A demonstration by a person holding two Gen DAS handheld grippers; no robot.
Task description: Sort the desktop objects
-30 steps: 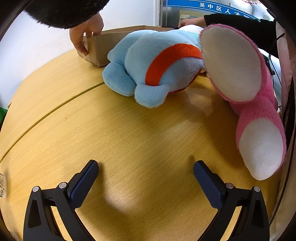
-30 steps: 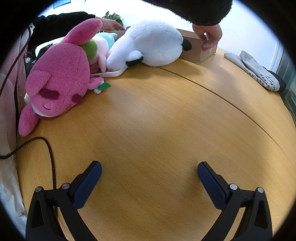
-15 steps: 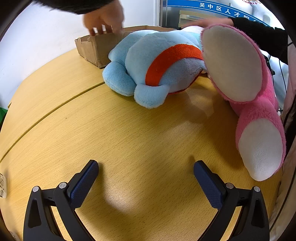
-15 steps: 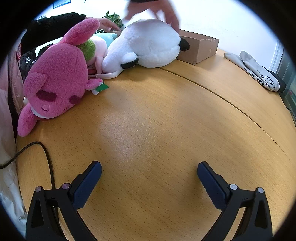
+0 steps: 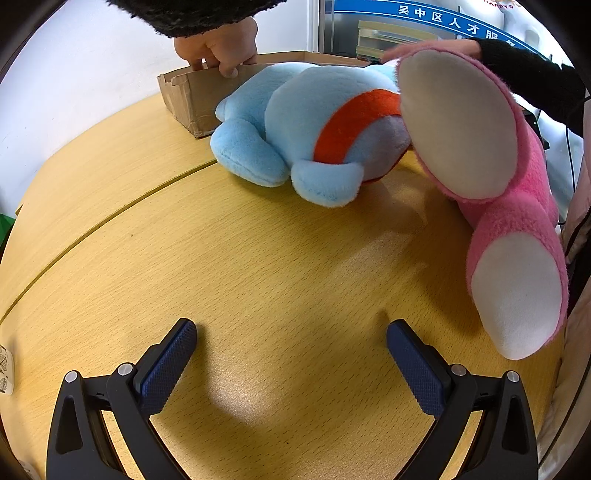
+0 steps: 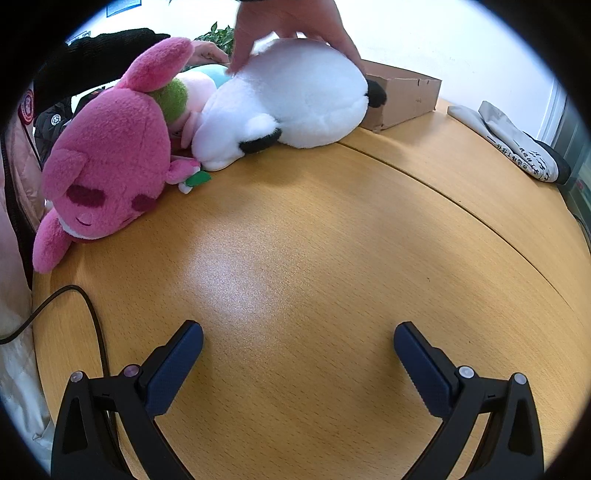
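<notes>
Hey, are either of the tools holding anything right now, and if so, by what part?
Nothing is held. The left tool and the right tool are both open over bare table, well short of the plush toys.

Cardboard box (image 5: 192, 96): interior not visible, far end hidden behind blue plush (image 5: 295, 129). Blue plush head end blocked by pink plush (image 5: 498, 192). Right cam: small pastel toys (image 6: 199, 88) wedged between pink plush and white plush (image 6: 295, 96), can't identify. Hand (image 6: 291, 22) on white plush is motion-blurred, arm cut off at the top edge.
</notes>
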